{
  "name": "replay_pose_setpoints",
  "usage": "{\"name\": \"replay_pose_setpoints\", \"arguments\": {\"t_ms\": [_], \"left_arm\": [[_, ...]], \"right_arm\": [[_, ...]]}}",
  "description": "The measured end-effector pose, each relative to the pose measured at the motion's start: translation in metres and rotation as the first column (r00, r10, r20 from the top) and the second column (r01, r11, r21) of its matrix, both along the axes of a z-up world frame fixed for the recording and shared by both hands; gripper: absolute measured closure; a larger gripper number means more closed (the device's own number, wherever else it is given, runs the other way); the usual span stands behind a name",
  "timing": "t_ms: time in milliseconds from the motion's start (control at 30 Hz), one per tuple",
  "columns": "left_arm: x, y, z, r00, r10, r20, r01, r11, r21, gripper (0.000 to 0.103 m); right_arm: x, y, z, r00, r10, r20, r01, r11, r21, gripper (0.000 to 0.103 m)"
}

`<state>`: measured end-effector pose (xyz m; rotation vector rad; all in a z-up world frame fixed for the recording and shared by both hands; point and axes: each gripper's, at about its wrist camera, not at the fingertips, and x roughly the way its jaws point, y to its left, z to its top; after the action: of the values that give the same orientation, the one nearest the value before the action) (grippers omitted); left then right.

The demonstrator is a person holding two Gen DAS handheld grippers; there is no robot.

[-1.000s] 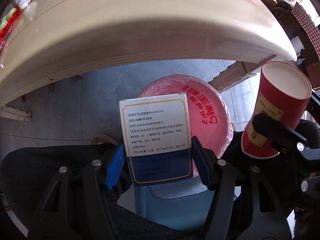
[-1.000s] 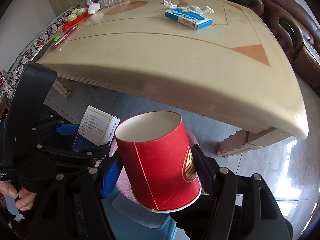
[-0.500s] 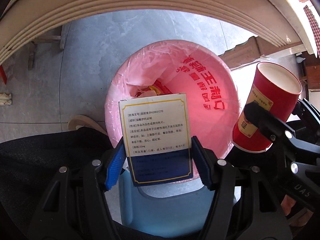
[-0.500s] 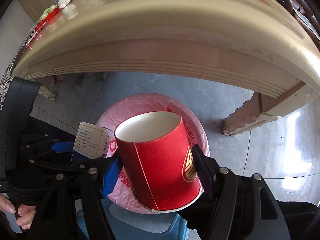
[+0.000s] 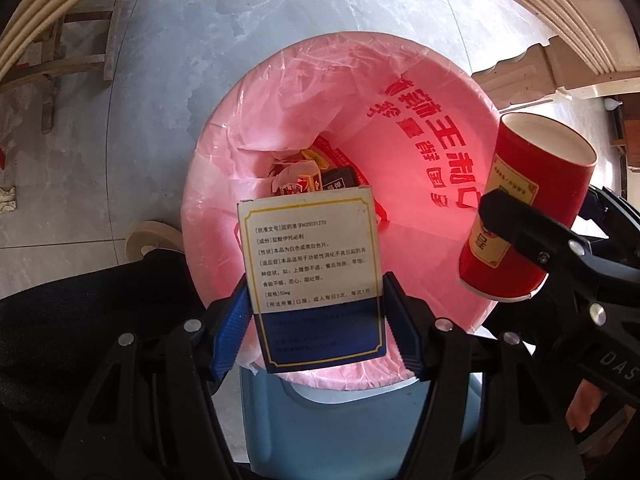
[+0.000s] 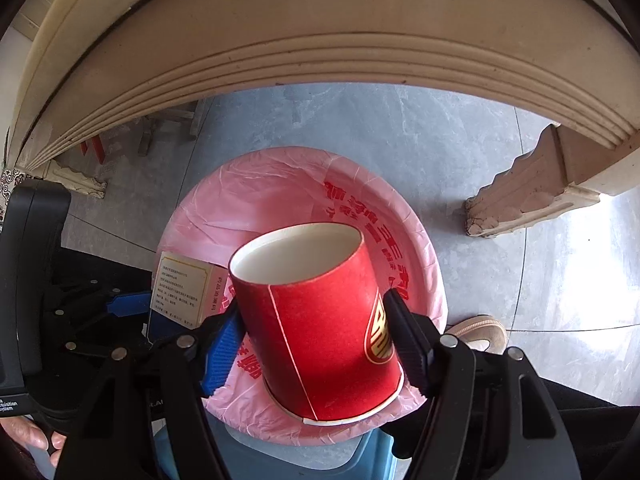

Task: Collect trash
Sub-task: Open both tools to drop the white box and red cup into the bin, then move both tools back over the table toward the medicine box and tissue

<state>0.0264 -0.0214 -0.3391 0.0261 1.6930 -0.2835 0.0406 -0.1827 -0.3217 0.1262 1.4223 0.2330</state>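
Both pieces of trash are held over the bin [image 5: 420, 128], which is lined with a pink bag and fills the centre of both wrist views; placed so, either would likely fall inside on release.

Left gripper [image 5: 316, 320]: jaws closed on the lower, dark-blue part of the box [image 5: 312, 276], lower centre of the frame. The box's printed face is toward the camera. Its long axis runs along the jaws, its free end pointing down toward the packets already at the bottom of the bag.

Right gripper [image 6: 316, 344]: jaws closed on the sides of the red cup [image 6: 320, 332], near its base, lower centre of the frame. The cup's axis also runs along the jaws, and its open mouth points away from the camera toward the bin, tilted slightly left. In the left view it sits at the right edge, over the bin's rim.

The worktop [image 6: 320, 40] edge arches across the top of the right view, clear of the bin.
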Motion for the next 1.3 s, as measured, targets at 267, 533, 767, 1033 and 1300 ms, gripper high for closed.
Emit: {"name": "replay_pose_setpoints", "arguments": {"t_ms": [267, 533, 767, 1033, 1300], "left_arm": [[0.004, -0.003, -0.008, 1.000, -0.003, -0.018, 0.003, 1.000, 0.023, 0.040], [0.002, -0.008, -0.007, 0.999, -0.041, -0.001, 0.041, 0.997, 0.062, 0.027], [0.003, -0.005, -0.006, 1.000, -0.030, -0.003, 0.030, 0.997, 0.066, 0.024], [0.003, -0.007, -0.003, 0.999, -0.036, 0.011, 0.035, 0.996, 0.077, 0.024], [0.001, -0.007, 0.003, 0.998, -0.046, 0.032, 0.042, 0.994, 0.101, 0.024]], "right_arm": [[0.004, 0.005, -0.008, 1.000, 0.012, -0.013, -0.012, 1.000, -0.017, 0.035], [0.004, 0.008, -0.004, 1.000, 0.022, -0.007, -0.022, 0.999, -0.033, 0.023], [0.003, 0.007, -0.004, 1.000, 0.020, -0.013, -0.021, 0.999, -0.033, 0.023], [0.002, 0.009, -0.005, 1.000, 0.026, -0.015, -0.027, 0.999, -0.036, 0.023], [0.000, 0.011, -0.003, 0.999, 0.035, -0.008, -0.035, 0.999, -0.040, 0.023]]}}
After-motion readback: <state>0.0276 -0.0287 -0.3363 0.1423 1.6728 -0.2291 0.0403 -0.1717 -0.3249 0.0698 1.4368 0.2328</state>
